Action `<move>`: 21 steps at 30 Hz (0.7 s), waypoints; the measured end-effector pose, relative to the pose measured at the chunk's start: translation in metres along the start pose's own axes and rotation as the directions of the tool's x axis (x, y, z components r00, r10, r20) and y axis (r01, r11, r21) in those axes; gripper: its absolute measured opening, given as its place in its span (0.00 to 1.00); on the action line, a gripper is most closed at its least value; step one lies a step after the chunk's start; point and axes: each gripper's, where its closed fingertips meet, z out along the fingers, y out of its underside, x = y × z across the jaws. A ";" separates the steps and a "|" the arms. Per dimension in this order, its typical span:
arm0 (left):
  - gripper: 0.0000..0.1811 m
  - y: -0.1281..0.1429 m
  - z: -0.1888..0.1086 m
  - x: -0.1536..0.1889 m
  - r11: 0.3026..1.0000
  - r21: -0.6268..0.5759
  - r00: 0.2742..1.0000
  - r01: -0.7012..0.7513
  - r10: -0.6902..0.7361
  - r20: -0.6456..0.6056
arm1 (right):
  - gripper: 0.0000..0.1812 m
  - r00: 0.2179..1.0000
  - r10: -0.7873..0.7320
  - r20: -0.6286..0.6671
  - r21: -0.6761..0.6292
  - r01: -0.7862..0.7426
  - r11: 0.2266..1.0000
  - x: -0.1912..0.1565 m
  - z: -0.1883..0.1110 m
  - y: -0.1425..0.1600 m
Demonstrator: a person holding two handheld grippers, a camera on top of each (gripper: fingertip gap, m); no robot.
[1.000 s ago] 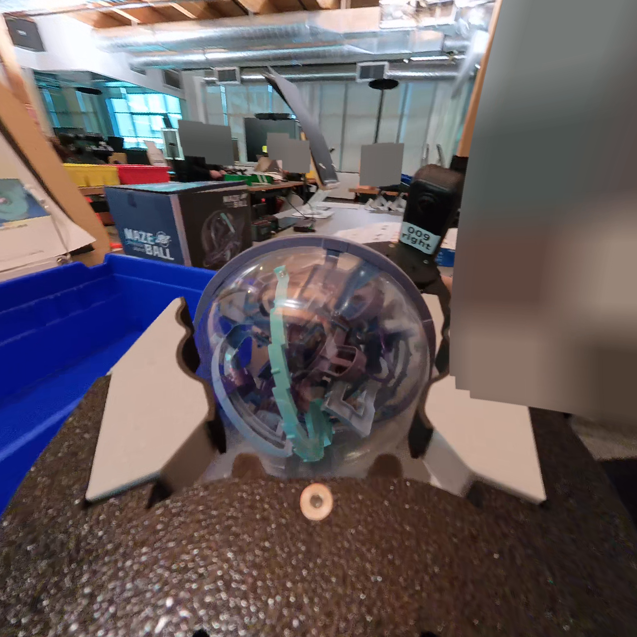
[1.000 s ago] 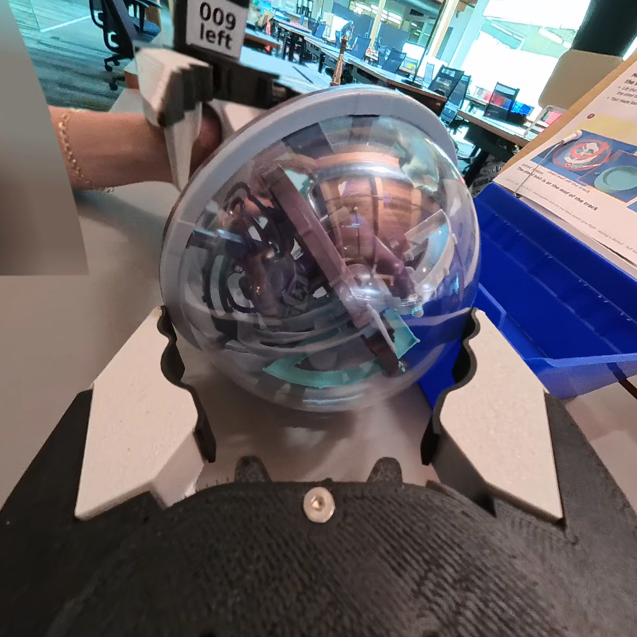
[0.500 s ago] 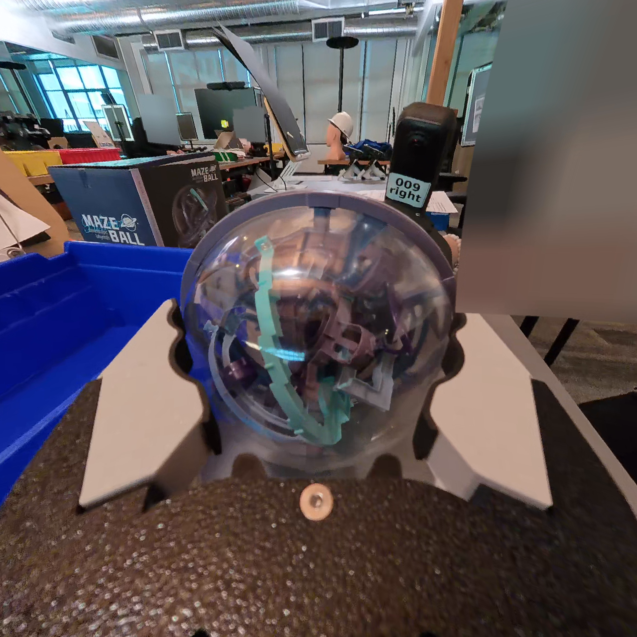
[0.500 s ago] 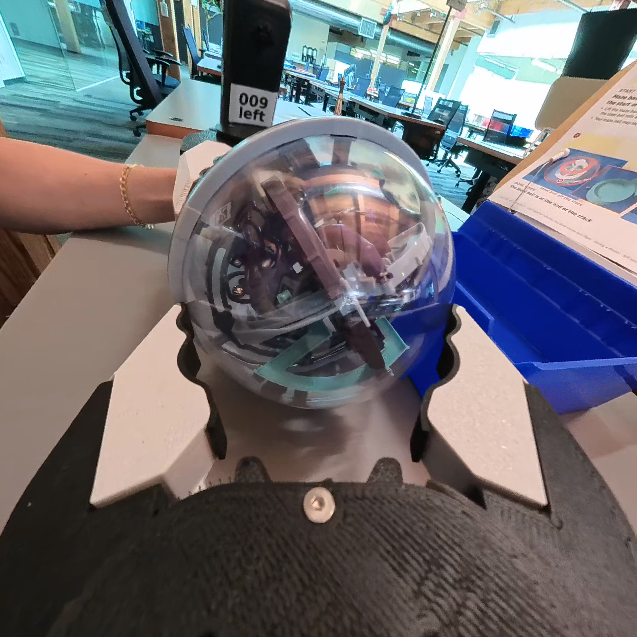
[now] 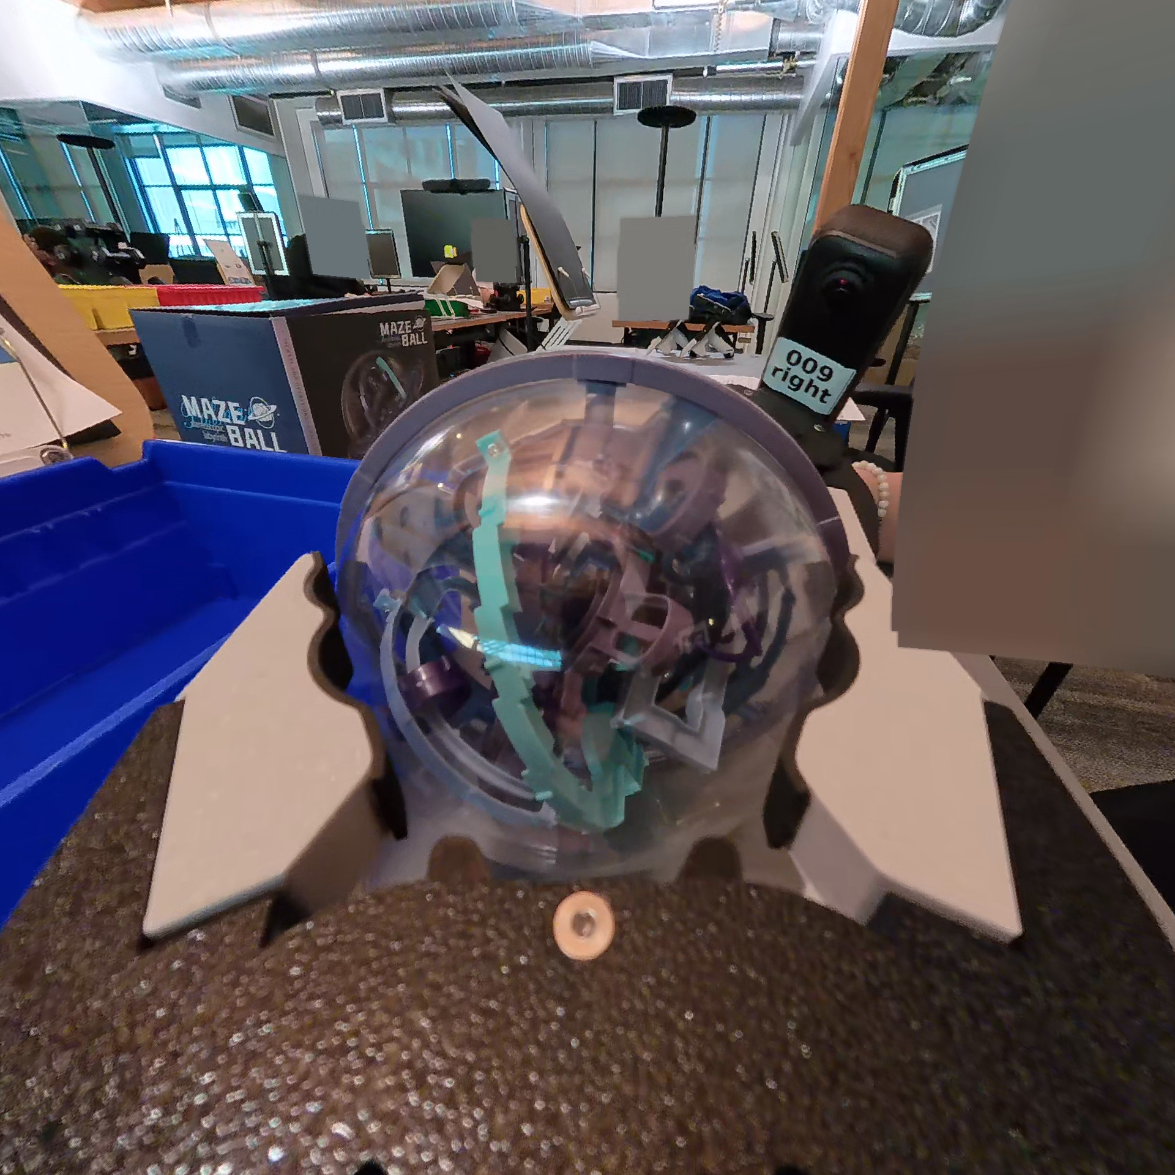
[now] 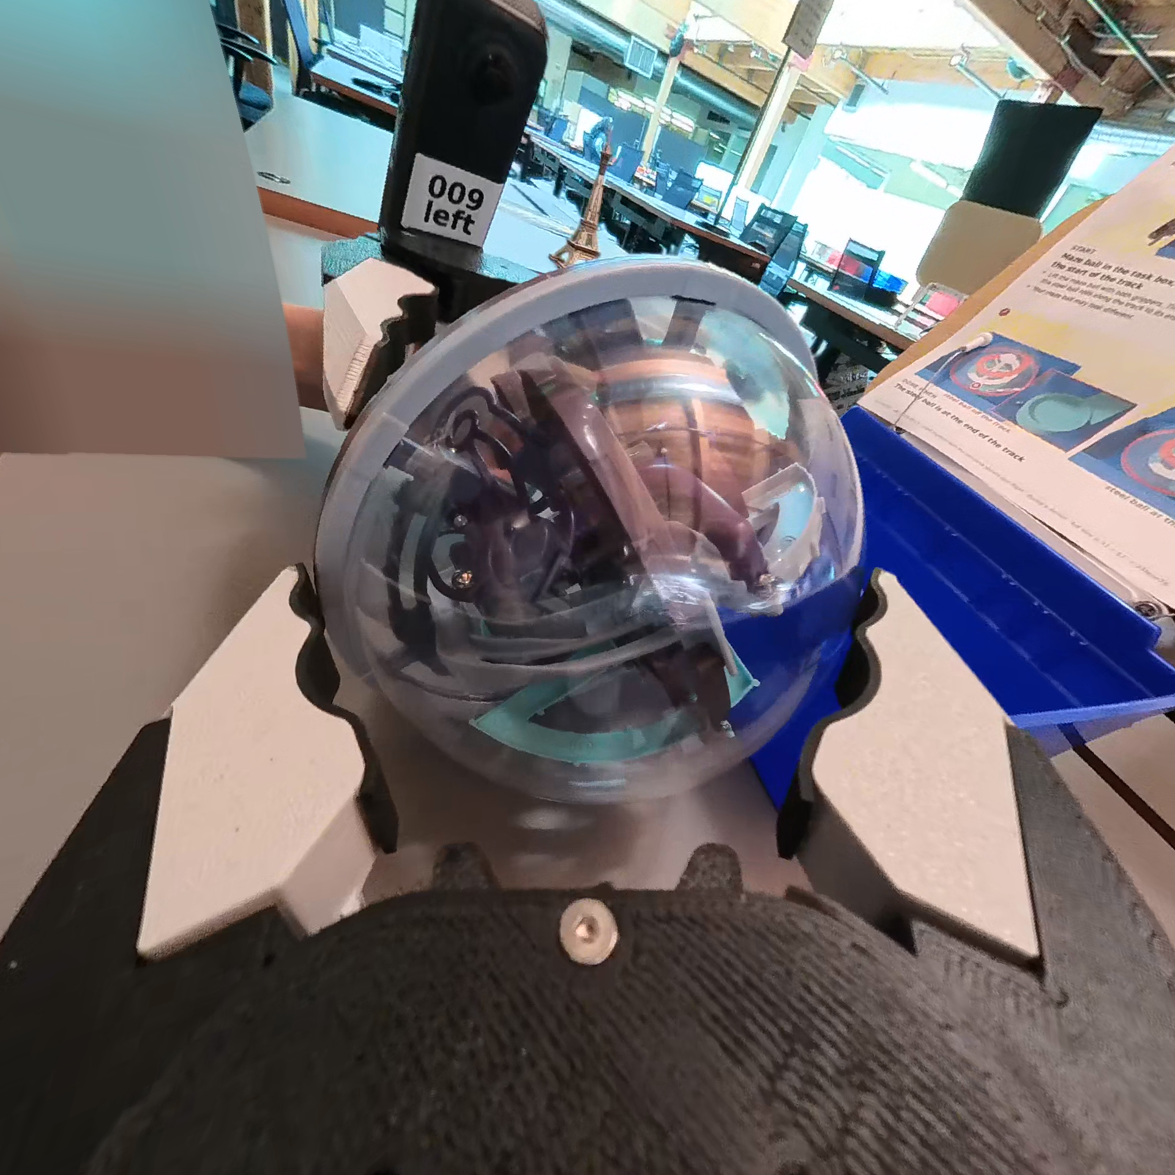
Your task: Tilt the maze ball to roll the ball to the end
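Here the maze ball [image 5: 588, 623] hangs clenched between left gripper [image 5: 585, 636] and right gripper [image 6: 588, 642] — tilted.

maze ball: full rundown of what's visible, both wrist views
The maze ball is a clear, hard-looking plastic sphere with a grey-lilac band round its seam, tilted in the right wrist view. Inside runs a tangle of teal, purple, grey and clear tracks; no small ball can be made out. It sits between the fingers of the left hand-held gripper and, from the opposite side, the right hand-held gripper. It looks lifted off the table, beside a blue bin.
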 end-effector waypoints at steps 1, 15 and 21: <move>0.81 0.001 0.000 0.000 1.000 -0.003 1.000 -0.007 0.007 -0.004 | 0.87 1.000 -0.001 0.004 -0.003 0.001 1.000 0.000 0.000 0.000; 0.82 0.002 -0.004 0.001 1.000 0.009 1.000 -0.025 0.025 0.009 | 0.87 0.998 -0.057 -0.022 -0.020 0.056 0.998 -0.002 0.003 0.001; 0.83 0.003 -0.004 0.000 0.999 0.003 0.998 -0.043 0.043 0.042 | 0.87 0.996 -0.076 -0.044 -0.017 0.075 0.997 -0.002 0.005 0.002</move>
